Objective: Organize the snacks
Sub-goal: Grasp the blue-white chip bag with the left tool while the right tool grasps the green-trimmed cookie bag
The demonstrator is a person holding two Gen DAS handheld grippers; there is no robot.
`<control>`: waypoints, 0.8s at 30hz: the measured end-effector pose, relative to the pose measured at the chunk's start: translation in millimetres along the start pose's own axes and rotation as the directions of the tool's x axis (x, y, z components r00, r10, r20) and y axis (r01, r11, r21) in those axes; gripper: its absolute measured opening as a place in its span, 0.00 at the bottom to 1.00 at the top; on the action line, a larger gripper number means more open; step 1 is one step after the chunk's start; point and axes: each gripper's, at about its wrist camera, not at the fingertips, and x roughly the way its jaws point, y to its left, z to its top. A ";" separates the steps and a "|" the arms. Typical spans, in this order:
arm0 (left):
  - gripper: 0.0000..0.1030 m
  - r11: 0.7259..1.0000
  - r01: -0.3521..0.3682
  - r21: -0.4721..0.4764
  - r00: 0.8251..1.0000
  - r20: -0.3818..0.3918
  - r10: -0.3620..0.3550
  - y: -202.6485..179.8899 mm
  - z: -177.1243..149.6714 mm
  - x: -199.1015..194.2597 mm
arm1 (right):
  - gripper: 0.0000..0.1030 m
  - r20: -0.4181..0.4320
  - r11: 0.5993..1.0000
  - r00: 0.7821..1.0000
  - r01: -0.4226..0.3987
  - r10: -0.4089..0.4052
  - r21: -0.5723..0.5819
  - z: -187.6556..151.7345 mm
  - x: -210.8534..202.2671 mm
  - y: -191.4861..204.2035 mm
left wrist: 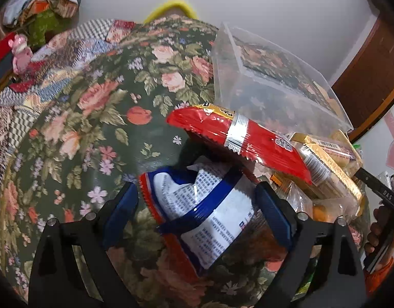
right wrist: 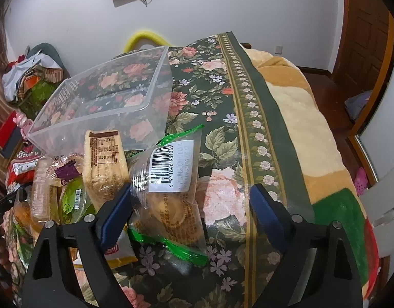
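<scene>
Two views inspected.

Left wrist: left gripper (left wrist: 197, 205) fingers spread, straddling white-blue snack packet (left wrist: 204, 205); long axis 11-to-5; clear container (left wrist: 279, 89) at 1 o'clock.

Right wrist: right gripper (right wrist: 191, 210) fingers spread, clear pastry bag (right wrist: 168, 192) inside the gap, against the 9 o'clock finger; container at 11 o'clock. Left judged nearer to grasp.

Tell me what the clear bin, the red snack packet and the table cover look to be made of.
Clear bin: looks like rigid see-through plastic; the floral pattern shows through its walls.
Red snack packet: probably glossy plastic film; it shines, creases, and has a zigzag-cut edge and a silvery band.
Table cover: floral pattern with a sheen and glare patches, so possibly wipeable vinyl or cloth under clear film; I cannot tell which.
</scene>
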 end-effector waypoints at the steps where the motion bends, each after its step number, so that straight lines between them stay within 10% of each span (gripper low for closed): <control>1: 0.91 1.000 0.014 -0.007 1.000 -0.017 -0.014 0.4 0.3 4.6 | 0.84 -0.004 1.000 1.000 -0.004 0.004 0.002 0.1 1.5 -0.3; 13: 0.76 0.999 0.047 -0.013 0.999 -0.018 -0.047 -2.8 -8.8 7.6 | 0.40 -0.023 0.997 0.997 -0.075 0.075 -0.009 0.5 11.3 6.5; 24: 0.58 1.000 -0.025 0.013 0.999 0.036 0.025 3.8 -20.7 -29.9 | 0.36 0.013 0.999 0.999 -0.039 0.040 -0.032 -3.5 -3.4 10.5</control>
